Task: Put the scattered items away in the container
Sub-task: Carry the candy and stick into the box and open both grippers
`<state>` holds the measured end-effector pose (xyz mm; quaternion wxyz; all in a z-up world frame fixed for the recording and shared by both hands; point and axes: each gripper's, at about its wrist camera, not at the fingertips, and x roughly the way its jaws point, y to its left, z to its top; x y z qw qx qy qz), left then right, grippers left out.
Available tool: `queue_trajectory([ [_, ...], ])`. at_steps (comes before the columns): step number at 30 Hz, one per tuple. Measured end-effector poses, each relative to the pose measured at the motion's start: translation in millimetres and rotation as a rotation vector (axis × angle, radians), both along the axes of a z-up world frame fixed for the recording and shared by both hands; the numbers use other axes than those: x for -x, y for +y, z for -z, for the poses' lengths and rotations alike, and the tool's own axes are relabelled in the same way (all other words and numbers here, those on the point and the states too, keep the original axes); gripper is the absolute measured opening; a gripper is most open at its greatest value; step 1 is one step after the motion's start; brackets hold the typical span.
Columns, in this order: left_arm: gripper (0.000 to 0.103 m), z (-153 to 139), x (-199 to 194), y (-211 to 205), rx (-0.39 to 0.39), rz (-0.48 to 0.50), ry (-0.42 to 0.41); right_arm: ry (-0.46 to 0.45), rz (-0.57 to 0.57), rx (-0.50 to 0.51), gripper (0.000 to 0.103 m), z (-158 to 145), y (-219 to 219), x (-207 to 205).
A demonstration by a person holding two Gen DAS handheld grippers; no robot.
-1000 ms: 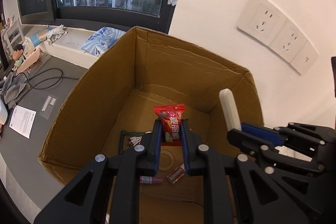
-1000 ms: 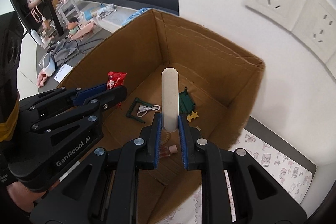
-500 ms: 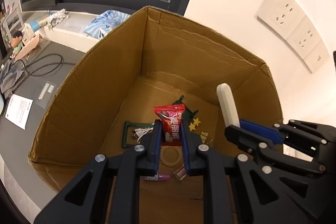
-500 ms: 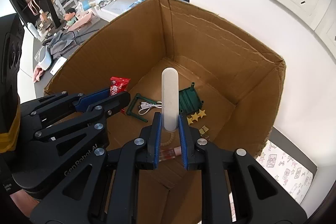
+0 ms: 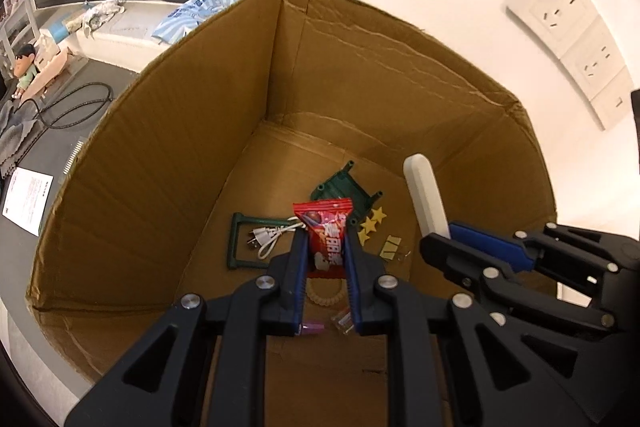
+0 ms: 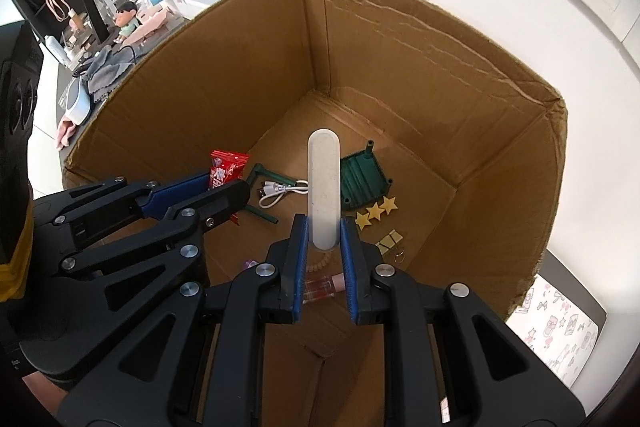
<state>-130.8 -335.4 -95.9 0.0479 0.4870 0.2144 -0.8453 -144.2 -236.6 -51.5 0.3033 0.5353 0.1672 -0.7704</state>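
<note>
Both grippers held over the open cardboard box point(image 5: 192, 131), each pinching one item.

Left gripper point(image 5: 325, 247): fingers pressed against a red snack packet point(image 5: 326, 239), packet upright between the blue pads, above the box floor. Right gripper point(image 6: 324, 233): fingers clamped on the lower end of a white oblong stick point(image 6: 323, 187), rounded tip pointing up and away, also above the box interior. The two grippers sit side by side, near each other, apart. On the box floor: a dark green frame point(image 5: 236, 243) with a white USB cable point(image 5: 272, 237) lying across it, a dark green square piece with pegs point(image 6: 362, 181), three yellow stars point(image 6: 376, 213), small yellow clips point(image 6: 390, 241), a beige coil hair tie point(image 5: 324, 297) and a clear tube with a pink end point(image 6: 320, 285) below the right fingers. The box stands against a white wall with sockets point(image 5: 560, 15).
</note>
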Motion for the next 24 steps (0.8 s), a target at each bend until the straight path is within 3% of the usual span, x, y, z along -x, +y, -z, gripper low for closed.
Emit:
queue_trajectory([
  [13,0.020,7.0,2.1,-7.6,-0.028,-0.020,-0.046,-0.011,0.007,-0.026,0.017,7.1,0.6,2.1],
  [18,0.038,5.2,1.3,-7.9,-0.035,-0.022,-0.041,-0.005,0.017,-0.027,0.017,5.0,3.9,2.0],
  [24,0.050,3.4,-1.4,-10.3,-0.036,-0.033,-0.042,0.011,0.036,-0.028,0.021,0.4,6.8,0.9],
])
